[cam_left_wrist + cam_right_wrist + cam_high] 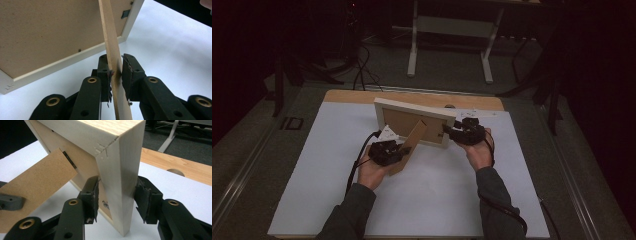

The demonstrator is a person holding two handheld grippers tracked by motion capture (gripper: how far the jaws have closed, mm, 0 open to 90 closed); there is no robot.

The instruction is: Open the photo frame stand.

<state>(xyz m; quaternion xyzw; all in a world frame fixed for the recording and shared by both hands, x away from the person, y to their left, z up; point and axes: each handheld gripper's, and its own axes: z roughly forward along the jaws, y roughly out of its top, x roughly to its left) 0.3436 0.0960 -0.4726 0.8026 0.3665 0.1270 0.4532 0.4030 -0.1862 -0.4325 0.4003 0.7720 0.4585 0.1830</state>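
Holding the picture frame [414, 121] upright on the counter [337, 175], my right tongs [116, 200] grip its side rail. Left tongs [116, 77] pinch the easel leg [112, 57], whose long axis slants from the frame's back toward me, so the left hand is nearer.

Pale wood-grain picture frame [120, 170], brown fibreboard stand [112, 50], white table sheet [437, 190].

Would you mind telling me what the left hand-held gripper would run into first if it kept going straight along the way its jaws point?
Probably the brown back panel of the picture frame. The left hand-held gripper, closed on the fold-out stand, points at it, though depth is unclear.
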